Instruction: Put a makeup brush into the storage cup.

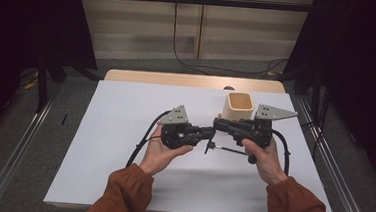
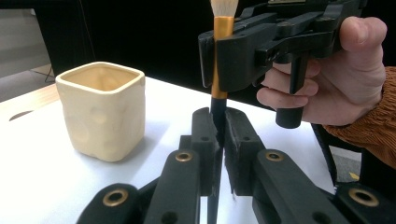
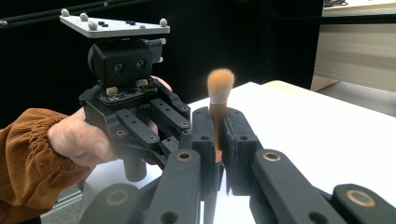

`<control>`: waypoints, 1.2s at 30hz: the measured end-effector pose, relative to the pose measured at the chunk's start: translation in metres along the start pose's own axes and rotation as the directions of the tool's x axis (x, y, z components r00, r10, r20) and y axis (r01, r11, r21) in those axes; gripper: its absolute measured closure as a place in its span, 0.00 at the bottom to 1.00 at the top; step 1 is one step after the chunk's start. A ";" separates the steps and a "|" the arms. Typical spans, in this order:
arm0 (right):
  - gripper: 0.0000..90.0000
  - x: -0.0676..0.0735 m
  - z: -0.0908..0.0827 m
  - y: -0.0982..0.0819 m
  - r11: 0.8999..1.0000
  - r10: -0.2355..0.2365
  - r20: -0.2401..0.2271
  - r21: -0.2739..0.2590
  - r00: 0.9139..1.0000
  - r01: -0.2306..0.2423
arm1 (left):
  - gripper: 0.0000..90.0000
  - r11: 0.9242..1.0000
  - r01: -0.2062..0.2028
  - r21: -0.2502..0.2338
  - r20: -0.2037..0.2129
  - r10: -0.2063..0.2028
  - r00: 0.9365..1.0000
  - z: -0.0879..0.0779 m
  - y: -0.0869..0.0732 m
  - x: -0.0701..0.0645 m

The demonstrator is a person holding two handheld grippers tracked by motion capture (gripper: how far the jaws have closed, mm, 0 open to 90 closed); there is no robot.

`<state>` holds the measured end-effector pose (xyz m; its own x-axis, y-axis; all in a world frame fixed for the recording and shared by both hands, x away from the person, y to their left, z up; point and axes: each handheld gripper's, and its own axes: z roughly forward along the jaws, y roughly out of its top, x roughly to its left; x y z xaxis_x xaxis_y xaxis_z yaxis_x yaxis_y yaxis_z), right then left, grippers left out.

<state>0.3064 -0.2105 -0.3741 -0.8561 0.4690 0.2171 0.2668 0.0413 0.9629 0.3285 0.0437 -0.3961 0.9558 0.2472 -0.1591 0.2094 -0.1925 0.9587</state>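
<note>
Two grippers: both clamp one brush (image 2: 219, 56)
Left gripper (image 2: 217, 128): grasps black handle
Right gripper (image 3: 218, 135): grasps gold ferrule
Cup (image 1: 238, 105): near, upright

The worktop (image 1: 123, 146) is a rectangular table covered by a plain white sheet; a strip of bare pale wood (image 1: 193, 81) shows along its far edge at twelve o'clock. A cream, square-mouthed ceramic cup (image 1: 238, 107) stands upright on the white sheet, toward one o'clock from the centre and near the far edge. In the left gripper view the same cup (image 2: 103, 109) rests flat on the white surface and throws a soft shadow beside its base. Black cables (image 1: 140, 145) trail over the sheet around the centre.
</note>
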 end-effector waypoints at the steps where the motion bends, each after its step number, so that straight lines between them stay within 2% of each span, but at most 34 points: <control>1: 0.93 0.000 0.000 0.000 1.000 0.000 0.002 0.000 1.000 0.000 | 0.93 1.000 -0.001 0.001 0.001 0.001 1.000 0.000 0.000 0.000; 12: 0.93 0.002 0.000 0.000 1.000 -0.006 0.019 0.012 1.000 0.005 | 0.90 1.000 -0.002 0.001 0.005 0.002 1.000 0.001 -0.003 0.002; 19: 0.93 0.003 -0.001 0.002 1.000 -0.013 0.013 0.013 1.000 0.012 | 0.80 1.000 -0.005 0.004 -0.009 0.005 1.000 0.004 -0.005 0.000; 21: 0.93 0.003 -0.001 0.002 1.000 -0.014 0.015 0.015 1.000 0.014 | 0.75 1.000 -0.010 0.002 -0.015 0.010 1.000 0.004 -0.004 0.000; 22: 0.93 0.002 -0.002 0.003 1.000 -0.016 0.018 0.016 1.000 0.016 | 0.69 1.000 -0.008 -0.003 -0.022 0.008 1.000 0.004 -0.004 0.000; 23: 0.93 0.002 -0.002 0.003 1.000 -0.016 0.018 0.016 1.000 0.016 | 0.69 1.000 -0.005 -0.004 -0.025 0.005 1.000 0.004 -0.004 -0.001; 26: 0.93 0.001 -0.003 0.002 1.000 -0.017 0.019 0.017 1.000 0.016 | 0.55 1.000 -0.003 0.000 -0.050 0.003 0.999 0.003 -0.004 0.000; 27: 0.93 0.001 -0.003 0.002 1.000 -0.020 0.020 0.021 1.000 0.019 | 0.55 1.000 -0.003 0.001 -0.053 0.003 0.999 0.003 -0.004 0.000; 29: 0.93 0.001 -0.003 0.002 1.000 -0.021 0.021 0.020 1.000 0.020 | 0.49 1.000 -0.001 0.004 -0.067 0.002 0.998 0.003 -0.005 0.000; 31: 0.93 0.001 -0.003 0.003 1.000 -0.019 0.022 0.017 1.000 0.019 | 0.42 1.000 0.005 0.005 -0.085 -0.005 0.996 0.003 -0.005 0.000; 33: 0.93 0.001 -0.004 0.003 1.000 -0.020 0.024 0.017 1.000 0.020 | 0.29 1.000 0.022 0.006 -0.106 -0.021 0.994 0.003 -0.006 0.000; 36: 0.93 0.000 -0.005 0.003 1.000 -0.020 0.029 0.017 0.999 0.020 | 0.18 1.000 0.015 0.014 -0.136 -0.013 0.991 0.002 -0.006 -0.001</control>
<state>0.3051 -0.2148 -0.3707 -0.8481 0.4935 0.1929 0.2573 0.0653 0.9641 0.3267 0.0427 -0.4026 0.9160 0.3765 -0.1384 0.2270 -0.2022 0.9527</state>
